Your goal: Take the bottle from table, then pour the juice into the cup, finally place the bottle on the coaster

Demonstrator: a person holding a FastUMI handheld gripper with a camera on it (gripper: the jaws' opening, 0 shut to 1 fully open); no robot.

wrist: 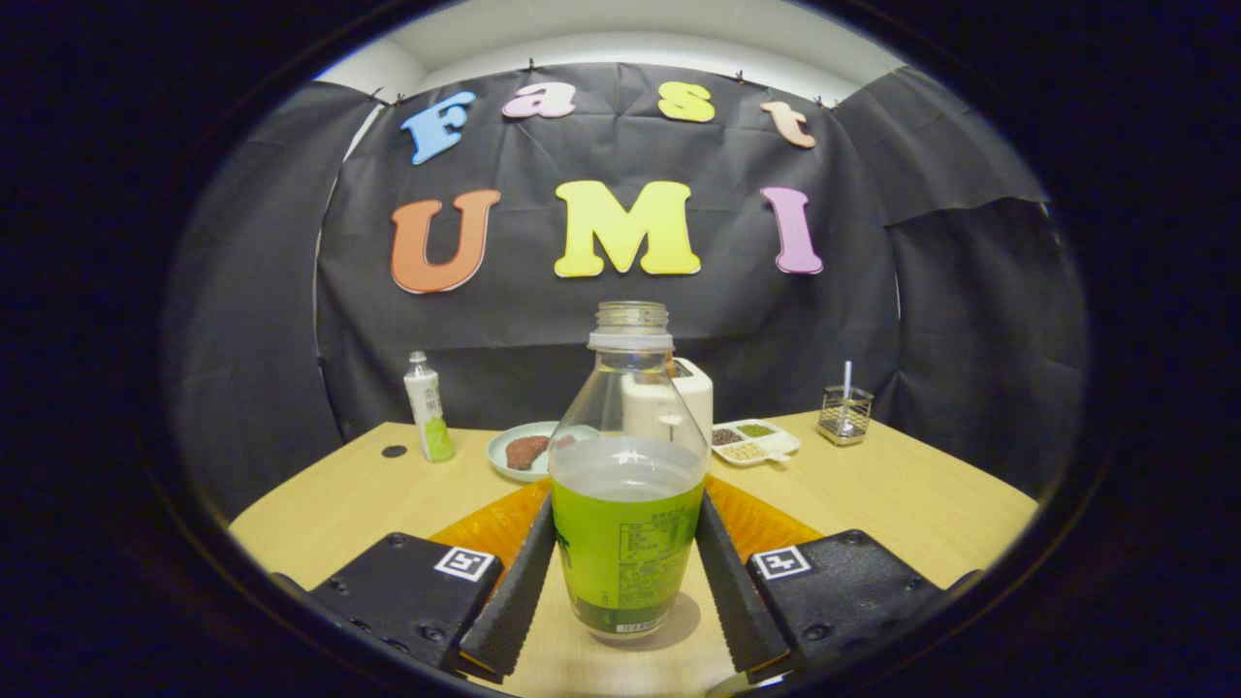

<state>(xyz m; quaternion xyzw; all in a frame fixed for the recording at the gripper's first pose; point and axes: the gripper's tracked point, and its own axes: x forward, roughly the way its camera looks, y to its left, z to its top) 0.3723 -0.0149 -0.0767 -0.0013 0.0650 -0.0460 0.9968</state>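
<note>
The tool [625,572] hugs the bottle [628,504], one finger pressing each side. The bottle stands upright on the worktop [911,504], cap off, green juice filling its lower half. An orange mat [766,523] lies just behind it. A plate [524,451], a white box [679,397] and a small tray [756,441] sit farther back, with bare wood on both sides.

Demo booth w/ kitchen props: black cloth wall [620,320], wood table [911,504], toaster [690,393], snack tray [754,441].
</note>
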